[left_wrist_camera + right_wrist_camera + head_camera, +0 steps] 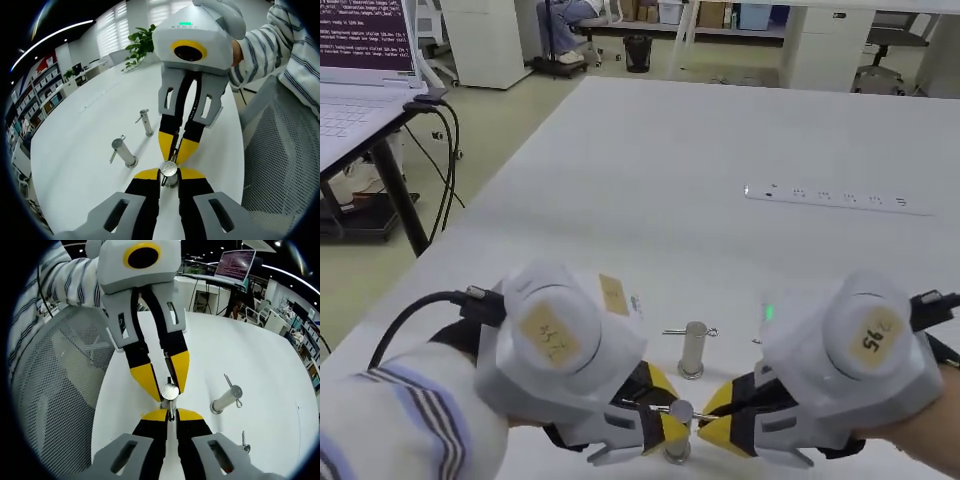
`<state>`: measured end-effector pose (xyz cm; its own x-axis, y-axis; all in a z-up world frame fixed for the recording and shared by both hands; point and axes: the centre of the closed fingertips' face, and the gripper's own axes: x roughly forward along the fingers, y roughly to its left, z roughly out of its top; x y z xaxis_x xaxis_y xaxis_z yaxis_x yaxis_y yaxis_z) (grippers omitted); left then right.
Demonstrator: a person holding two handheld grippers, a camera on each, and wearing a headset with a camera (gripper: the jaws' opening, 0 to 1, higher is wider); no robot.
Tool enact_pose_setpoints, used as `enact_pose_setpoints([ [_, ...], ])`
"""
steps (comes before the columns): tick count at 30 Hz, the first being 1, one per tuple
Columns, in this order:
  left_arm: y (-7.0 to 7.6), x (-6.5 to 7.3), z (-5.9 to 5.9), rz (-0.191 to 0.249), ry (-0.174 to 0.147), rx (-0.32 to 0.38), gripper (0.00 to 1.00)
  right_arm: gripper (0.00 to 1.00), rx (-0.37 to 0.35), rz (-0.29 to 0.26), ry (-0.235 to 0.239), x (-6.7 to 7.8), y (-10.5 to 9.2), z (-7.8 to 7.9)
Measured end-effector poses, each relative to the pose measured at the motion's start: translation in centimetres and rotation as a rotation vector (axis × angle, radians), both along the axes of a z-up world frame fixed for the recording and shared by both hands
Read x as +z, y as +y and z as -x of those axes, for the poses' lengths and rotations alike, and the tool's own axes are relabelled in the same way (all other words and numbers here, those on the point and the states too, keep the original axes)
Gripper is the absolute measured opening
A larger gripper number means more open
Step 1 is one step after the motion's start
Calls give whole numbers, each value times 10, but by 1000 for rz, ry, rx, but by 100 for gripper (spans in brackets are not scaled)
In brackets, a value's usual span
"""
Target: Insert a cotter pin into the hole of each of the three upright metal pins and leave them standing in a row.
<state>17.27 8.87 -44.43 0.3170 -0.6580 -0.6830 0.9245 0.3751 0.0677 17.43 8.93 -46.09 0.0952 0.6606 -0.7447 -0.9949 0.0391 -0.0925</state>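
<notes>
Left gripper [170, 175] and right gripper [172, 416] meet tip to tip at the near metal pin [169, 170]
The left gripper's jaws are closed narrowly on this upright pin, which stands between its yellow tips; the right gripper, facing it, is pinched almost shut on a cotter pin [645, 405] at the pin's head. A second metal pin [124, 152] and a third metal pin [146, 122] stand upright beyond the meeting tips

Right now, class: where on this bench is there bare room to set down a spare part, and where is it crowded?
Free: the wide white stretch of table between the standing pin and the power strip. Crowded: the front, where the left hand-held gripper clamps the near pin and the right hand-held gripper holds a cotter pin.
</notes>
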Motion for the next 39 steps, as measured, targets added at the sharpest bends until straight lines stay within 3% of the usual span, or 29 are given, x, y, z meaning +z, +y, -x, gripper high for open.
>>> enact_pose_setpoints([
  [2,0,0,0,1,-1,1,9,19,-1,4,-4,0,-2,-1],
  [4,0,0,-1,2,0,3,9,23,-6,4,-7,0,-5,-2],
  [10,-1,0,-1,1,-1,5,9,13,-65,-40,66,2,-18,1],
  [15,-1,0,-1,1,-2,7,9,3,-109,-86,96,5,-20,1],
  [25,-1,-1,-1,-6,-10,7,10,0,-112,-126,105,9,-7,3],
  [28,-1,-2,-2,0,-3,27,10,0,-108,-108,100,4,-5,3],
  [33,1,-2,0,6,-30,12,10,0,-122,-122,100,1,-6,3],
  [34,3,-1,0,11,-13,34,10,0,-122,-120,103,0,-7,4],
  [36,7,1,-2,17,-23,54,15,7,-128,-117,106,-4,-8,4],
  [37,11,3,-6,34,-30,94,20,11,-137,-120,106,-4,-9,3],
  [39,14,8,-5,89,-6,140,32,22,-167,-149,109,-5,-8,1],
])
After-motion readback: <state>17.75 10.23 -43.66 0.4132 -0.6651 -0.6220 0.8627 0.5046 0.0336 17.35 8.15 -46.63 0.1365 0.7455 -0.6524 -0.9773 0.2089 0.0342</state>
